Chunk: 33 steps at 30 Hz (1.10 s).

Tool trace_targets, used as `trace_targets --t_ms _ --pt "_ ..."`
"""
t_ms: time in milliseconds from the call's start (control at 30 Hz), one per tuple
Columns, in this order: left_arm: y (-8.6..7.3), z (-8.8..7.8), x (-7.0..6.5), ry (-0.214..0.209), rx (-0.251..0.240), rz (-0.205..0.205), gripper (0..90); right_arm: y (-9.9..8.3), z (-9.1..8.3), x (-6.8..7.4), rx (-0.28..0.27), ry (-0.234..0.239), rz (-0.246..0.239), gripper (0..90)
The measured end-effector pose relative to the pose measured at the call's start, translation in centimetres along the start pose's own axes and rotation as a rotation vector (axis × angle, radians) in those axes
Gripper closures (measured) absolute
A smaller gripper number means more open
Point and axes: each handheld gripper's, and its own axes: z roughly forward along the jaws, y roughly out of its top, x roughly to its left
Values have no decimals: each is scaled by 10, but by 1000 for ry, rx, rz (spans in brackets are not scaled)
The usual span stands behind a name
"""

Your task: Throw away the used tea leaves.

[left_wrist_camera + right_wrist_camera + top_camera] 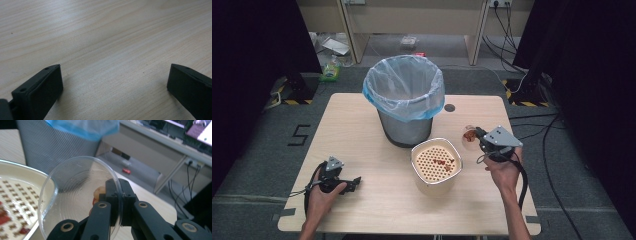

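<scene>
While the right gripper had its jaws clamped together on the rim of a clear plastic cup, the cup sat tipped on its side, its open mouth turned toward the camera in the right gripper view. A little reddish food clung inside near the jaws. In the high view the right gripper held the cup above the tabletop, just right of a cream strainer bowl and apart from it.

The bowl had a perforated insert, and a few red scraps lay on it. Behind the bowl, nearly touching it, stood a grey bin lined with a pale blue bag.

The left gripper lay near the front left of the tabletop under the person's left hand. In the left gripper view its jaws stood wide apart over bare wood, holding nothing.

As a judgement: the job looked like straining the cup's contents and binning the cup. Some solids seemed already tipped onto the insert, and the cup looked almost empty. What seemed left was shaking out the last bits, then dropping the cup in the bin.
</scene>
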Motion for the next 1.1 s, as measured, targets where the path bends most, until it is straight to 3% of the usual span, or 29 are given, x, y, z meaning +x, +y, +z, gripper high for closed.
trace_targets --t_ms 233,367,467,533,567,600,633,667,700,733,767,833,933,1033,1100 --pt "0 0 0 0 1 1 0 20 -2 24 -77 -11 -87 880" --pt "0 0 0 0 1 1 0 30 -1 40 -115 -29 -171 880" --pt "0 0 0 1 1 2 0 36 2 57 -124 -60 -278 881" --pt "0 0 0 1 1 2 0 37 6 71 -120 -99 -390 881" --pt "0 0 0 1 1 2 0 38 8 82 -133 -126 -480 881" --pt "0 0 0 2 2 4 0 38 8 82 -133 -126 -480 881" --pt "0 0 0 2 2 4 0 39 7 91 -152 -156 -547 882" --pt "0 0 0 2 2 3 0 39 6 95 -164 -171 -582 882" --pt "0 0 0 2 2 3 0 39 6 95 -164 -171 -582 882" --pt "0 0 0 2 2 4 0 39 5 100 -179 -198 -639 882" --pt "0 0 0 3 1 4 0 39 5 100 -179 -198 -639 882" --pt "0 0 0 3 1 4 0 38 5 101 -196 -229 -697 883" --pt "0 0 0 3 1 4 0 37 3 103 -207 -248 -718 883" --pt "0 0 0 3 1 3 0 37 2 107 -216 -285 -799 883" --pt "0 0 0 3 1 4 0 37 2 108 -217 -289 -806 883"
